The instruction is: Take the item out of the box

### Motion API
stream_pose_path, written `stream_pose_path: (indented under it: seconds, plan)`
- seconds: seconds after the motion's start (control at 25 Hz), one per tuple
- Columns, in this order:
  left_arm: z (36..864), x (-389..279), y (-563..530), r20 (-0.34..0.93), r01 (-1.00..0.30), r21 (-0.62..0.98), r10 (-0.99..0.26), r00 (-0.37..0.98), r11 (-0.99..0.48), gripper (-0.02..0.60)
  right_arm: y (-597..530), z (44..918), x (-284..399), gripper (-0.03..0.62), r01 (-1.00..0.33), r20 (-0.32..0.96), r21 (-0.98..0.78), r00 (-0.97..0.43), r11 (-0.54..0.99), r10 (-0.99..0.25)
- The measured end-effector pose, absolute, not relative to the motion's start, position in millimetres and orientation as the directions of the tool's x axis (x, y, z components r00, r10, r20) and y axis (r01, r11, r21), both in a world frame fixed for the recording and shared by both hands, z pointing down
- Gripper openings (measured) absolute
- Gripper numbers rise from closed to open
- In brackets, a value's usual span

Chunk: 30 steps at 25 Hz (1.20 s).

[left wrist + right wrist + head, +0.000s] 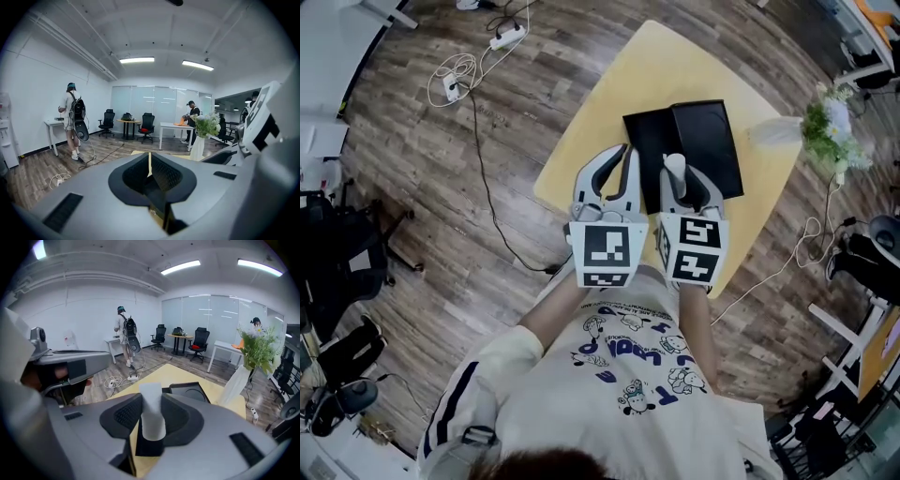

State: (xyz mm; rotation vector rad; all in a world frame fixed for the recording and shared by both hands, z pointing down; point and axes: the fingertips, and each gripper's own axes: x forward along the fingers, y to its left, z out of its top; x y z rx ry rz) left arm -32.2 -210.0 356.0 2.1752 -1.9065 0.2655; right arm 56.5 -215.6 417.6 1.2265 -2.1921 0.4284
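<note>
a pale cylindrical item (pixel 151 401) is grasped between the jaws of the right gripper (pixel 151 422) and is held clear of the open black box (pixel 705 141), which is laid on the yellow desk (pixel 609 103). the left gripper (pixel 150 174) is kept clenched just beside it, with nothing seen between its jaws.

The right tool (pixel 677 178) hides the near edge of the black box (pixel 705 131).
</note>
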Motion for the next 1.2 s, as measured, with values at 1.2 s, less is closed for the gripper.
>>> stream_pose_path:
  seconds: [1.2]
  plan:
    - [292.6, -27.3, -201.0, 0.135, -0.995, 0.031, -0.986, 0.102, -0.098, 0.028, -216.5, 336.5, 63.2, 0.144, -0.882, 0.356, 0.003, -0.439, 0.470, -0.825]
